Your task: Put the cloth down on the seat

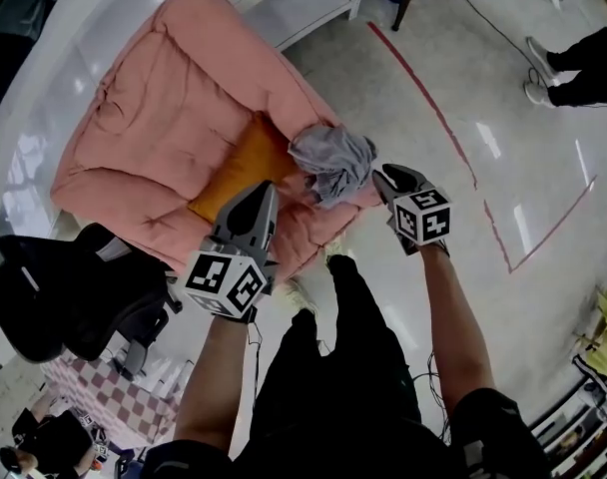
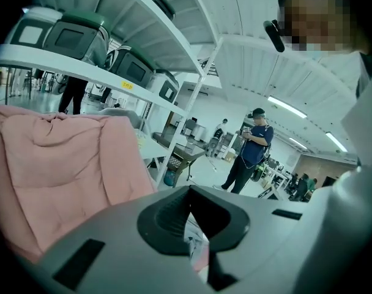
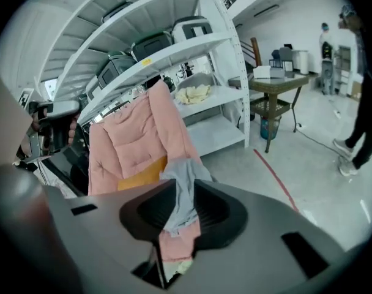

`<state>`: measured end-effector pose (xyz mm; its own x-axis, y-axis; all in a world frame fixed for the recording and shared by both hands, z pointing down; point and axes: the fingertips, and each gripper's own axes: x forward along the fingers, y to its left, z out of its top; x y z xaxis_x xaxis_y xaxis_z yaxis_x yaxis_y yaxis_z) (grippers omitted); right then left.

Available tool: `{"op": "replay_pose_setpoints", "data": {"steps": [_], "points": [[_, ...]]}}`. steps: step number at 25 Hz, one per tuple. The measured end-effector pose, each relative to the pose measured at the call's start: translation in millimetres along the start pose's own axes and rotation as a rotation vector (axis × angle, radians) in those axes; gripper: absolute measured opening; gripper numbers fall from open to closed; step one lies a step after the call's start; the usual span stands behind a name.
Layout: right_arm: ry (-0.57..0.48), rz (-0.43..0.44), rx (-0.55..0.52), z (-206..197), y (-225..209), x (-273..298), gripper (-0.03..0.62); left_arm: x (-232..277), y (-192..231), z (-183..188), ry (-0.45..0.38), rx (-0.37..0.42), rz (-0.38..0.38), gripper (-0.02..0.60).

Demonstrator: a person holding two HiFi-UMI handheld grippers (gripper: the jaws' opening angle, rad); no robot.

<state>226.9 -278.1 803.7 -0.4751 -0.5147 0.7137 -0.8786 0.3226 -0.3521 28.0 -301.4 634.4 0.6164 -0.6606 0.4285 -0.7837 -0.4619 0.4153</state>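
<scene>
Cloth (image 1: 331, 163) is heaped at the front right corner of the seat (image 1: 164, 118), partly over the edge. It could be dragged off to the floor (image 1: 433, 297) if snagged by the R gripper (image 1: 383, 178), held just beside it. R jaws are narrowly spread, w/ cloth seen thru the gap, apparently not pinched. L gripper (image 1: 259, 200) jaws: narrowly spread, empty. Counted: 1 cloth, 1 seat, 1 orange cushion (image 1: 239, 173), 2 grippers.
</scene>
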Motion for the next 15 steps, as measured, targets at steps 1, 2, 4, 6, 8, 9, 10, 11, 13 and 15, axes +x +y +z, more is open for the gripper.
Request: {"op": "replay_pose_setpoints", "data": {"steps": [1,2,4,6,8,9,10,11,13,15], "points": [[-0.028,-0.018,-0.005,7,5,-10,0.068,-5,-3,1,-0.005,0.001,-0.005,0.005],[-0.056,-0.034,-0.007,15,12,-19,0.044,-11,-6,3,-0.01,0.003,-0.011,0.005],[-0.117,-0.047,-0.001,30,29,-38,0.026,-24,-14,7,-0.014,0.013,-0.023,0.005],[-0.174,-0.046,0.008,42,51,-60,0.02,-41,-23,10,-0.012,0.023,-0.032,0.005],[-0.222,-0.051,0.003,53,73,-83,0.017,-60,-30,14,-0.014,0.022,-0.031,0.005],[-0.243,-0.055,-0.004,59,83,-94,0.015,-70,-33,17,-0.018,0.017,-0.026,0.005],[-0.262,-0.057,-0.013,65,93,-105,0.015,-80,-35,21,-0.024,0.014,-0.021,0.005],[-0.281,-0.058,-0.024,71,104,-116,0.014,-90,-37,25,-0.031,0.013,-0.017,0.005],[-0.32,-0.056,-0.046,84,125,-137,0.012,-110,-41,35,-0.042,0.021,-0.008,0.005],[-0.364,-0.05,-0.063,97,147,-157,0.011,-128,-46,46,-0.055,0.034,-0.001,0.005]]}}
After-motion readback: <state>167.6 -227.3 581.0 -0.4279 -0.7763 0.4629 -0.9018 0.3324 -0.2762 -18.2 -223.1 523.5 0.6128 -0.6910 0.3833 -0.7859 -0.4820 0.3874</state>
